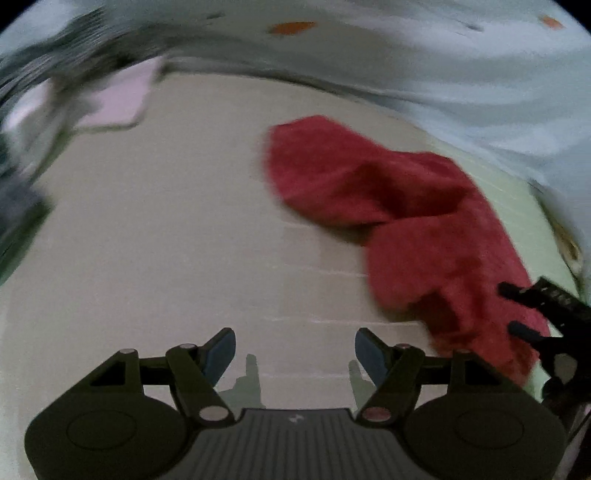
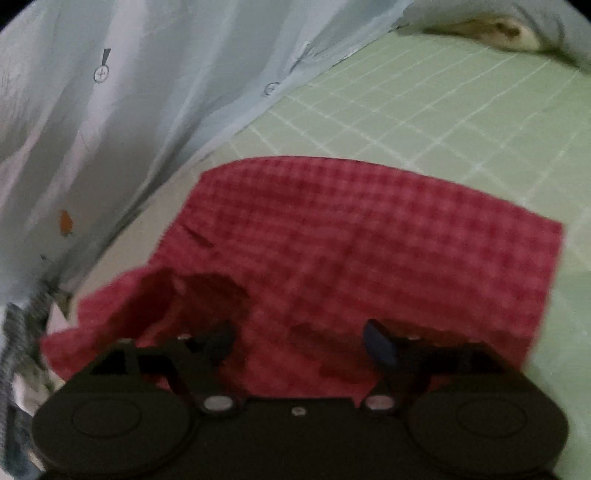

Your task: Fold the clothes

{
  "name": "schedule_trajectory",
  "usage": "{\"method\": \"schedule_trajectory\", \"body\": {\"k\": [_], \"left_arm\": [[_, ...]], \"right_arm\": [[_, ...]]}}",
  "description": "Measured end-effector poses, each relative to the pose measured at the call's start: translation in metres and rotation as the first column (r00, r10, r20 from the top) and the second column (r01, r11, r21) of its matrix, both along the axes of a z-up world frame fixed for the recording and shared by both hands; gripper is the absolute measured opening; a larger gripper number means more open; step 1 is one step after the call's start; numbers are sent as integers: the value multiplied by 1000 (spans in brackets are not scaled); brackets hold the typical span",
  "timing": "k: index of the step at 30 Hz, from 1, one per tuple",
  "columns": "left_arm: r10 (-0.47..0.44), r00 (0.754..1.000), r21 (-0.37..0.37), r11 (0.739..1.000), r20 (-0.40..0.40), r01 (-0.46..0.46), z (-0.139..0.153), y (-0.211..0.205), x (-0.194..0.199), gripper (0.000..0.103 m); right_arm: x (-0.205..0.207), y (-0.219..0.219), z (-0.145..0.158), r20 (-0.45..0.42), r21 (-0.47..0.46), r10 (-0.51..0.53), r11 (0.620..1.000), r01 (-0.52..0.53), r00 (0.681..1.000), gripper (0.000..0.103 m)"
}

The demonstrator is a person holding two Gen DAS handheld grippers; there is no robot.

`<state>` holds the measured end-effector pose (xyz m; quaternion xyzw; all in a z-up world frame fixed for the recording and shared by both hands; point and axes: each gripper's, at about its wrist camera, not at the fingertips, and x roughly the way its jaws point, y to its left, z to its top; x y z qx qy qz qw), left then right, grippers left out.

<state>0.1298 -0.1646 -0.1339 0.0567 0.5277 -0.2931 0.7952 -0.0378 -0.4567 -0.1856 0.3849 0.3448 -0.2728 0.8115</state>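
A red checked cloth (image 1: pixel 406 221) lies crumpled on the pale green gridded sheet (image 1: pixel 166 240), to the right in the left wrist view. My left gripper (image 1: pixel 295 350) is open and empty, over bare sheet left of the cloth. In the right wrist view the cloth (image 2: pixel 369 251) fills the middle, partly flat with a bunched fold at the left. My right gripper (image 2: pixel 299 343) is open right over the cloth's near edge, jaws wide apart. It also shows at the right edge of the left wrist view (image 1: pixel 532 310), at the cloth's near end.
A light blue bedcover (image 2: pixel 110 110) with small prints is heaped along the far and left side. A pale pink garment (image 1: pixel 122 99) and grey striped fabric (image 1: pixel 22 199) lie at the far left. A pillow-like bulge (image 2: pixel 498 29) sits at the far right.
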Motion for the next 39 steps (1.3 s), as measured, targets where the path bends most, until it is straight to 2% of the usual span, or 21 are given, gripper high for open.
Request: {"method": "schedule_trajectory", "body": {"k": [5,10,12,13,14,15,18,21,24,27,29,30,33,34,36,39], "left_arm": [[-182,981,6,983,66,182,3,-55,-13,72],[-242,962,3,970,124,243,3,-91,-17,70],[-248,960,-7,968,128,251,3,-100,-14,56],[-238,963,-12,970,123,241,3,-101,-12,42],[-228,966,-16,973,119,231,3,-102,-11,20],[-218,969,-21,975,114,221,4,-103,-9,10],[-190,973,-29,980,128,195,15,-87,-9,5],[-128,982,-35,990,138,134,35,-53,-13,4],[-48,995,-104,993,91,58,66,-4,-20,4],[75,997,-200,978,36,-66,93,51,-29,4],[187,982,-222,959,39,-174,103,84,-35,4],[250,967,-205,950,48,-235,103,99,-38,6],[420,905,-85,906,61,-415,85,129,-41,11],[461,885,-50,887,60,-458,77,137,-43,17],[479,877,-29,878,33,-478,63,146,-49,25],[457,889,7,889,19,-458,50,142,-59,40]], "right_arm": [[-25,0,-3,-30,-11,-16,1000,16,999,80],[-30,-7,-2,-44,-38,-36,999,34,998,80],[-32,-10,1,-46,-52,-45,998,42,998,80],[-33,-11,1,-46,-56,-49,997,46,998,80],[-35,-12,2,-47,-59,-53,997,50,997,80],[-35,-12,2,-46,-60,-57,997,54,997,80],[-37,-13,3,-46,-59,-64,996,61,997,80],[-38,-10,4,-61,-68,-64,996,60,996,80],[-36,-8,-1,-89,-76,-58,996,52,994,80],[-37,-5,-4,-107,-85,-45,996,36,993,80],[-37,0,-4,-113,-98,-26,995,15,993,80],[-37,2,-3,-117,-106,-17,994,5,993,80],[-38,7,-1,-133,-128,10,991,-27,991,80],[-39,8,0,-138,-135,16,990,-35,990,81],[-42,10,2,-148,-154,22,987,-45,989,82],[-47,7,4,-159,-194,-4,981,-27,987,85]]}}
